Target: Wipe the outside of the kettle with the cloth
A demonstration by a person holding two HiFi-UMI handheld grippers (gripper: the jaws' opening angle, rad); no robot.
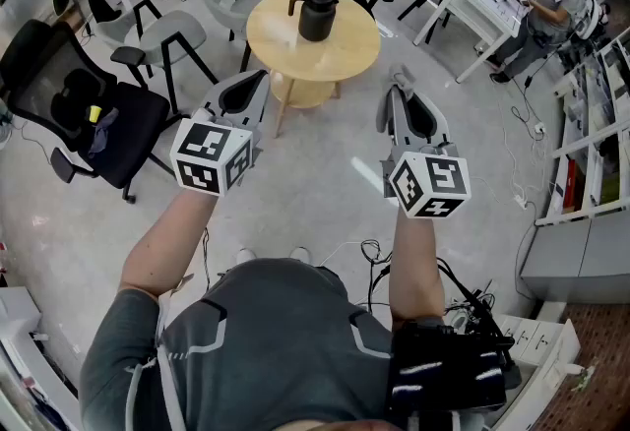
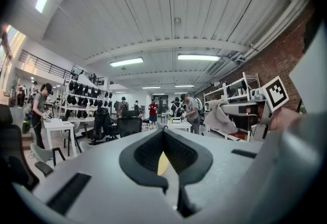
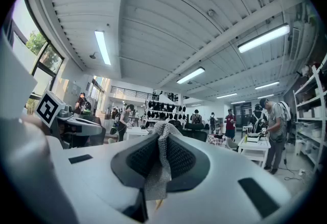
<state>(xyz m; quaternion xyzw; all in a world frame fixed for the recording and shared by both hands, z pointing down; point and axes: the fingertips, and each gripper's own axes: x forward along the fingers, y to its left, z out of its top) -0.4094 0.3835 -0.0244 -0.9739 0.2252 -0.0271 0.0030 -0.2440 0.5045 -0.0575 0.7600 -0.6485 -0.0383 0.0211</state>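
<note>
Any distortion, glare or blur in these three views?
Head view: fisheye curving at the edges, even light, kettle sharp. Left gripper view: dark corners, ceiling lamps glare. Right gripper view: dark corners, bright window at left, cloth blurred near the lens.

Item: left claw [image 2: 163,131], grey body w/ black pads [image 2: 145,154], filling lower frame. Jaws meeting at tips, nothing sitting btwn them. Pale yellow patch [image 2: 162,164] showing thru gap lower down. Claw pointing across large room under white ribbed ceiling [image 2: 168,8], strip lights [image 2: 126,62] glowing.
R side: right claw [image 2: 225,107] w/ marker cube [image 2: 276,93], grey cloth [image 2: 219,119] hanging from its tip, brick wall [image 2: 286,59] rising behind.
Bkgd: person [image 2: 38,110] standing at white worktop [image 2: 59,126] far L; others standing mid-room; black chairs [image 2: 104,125] sitting nearby.
</note>
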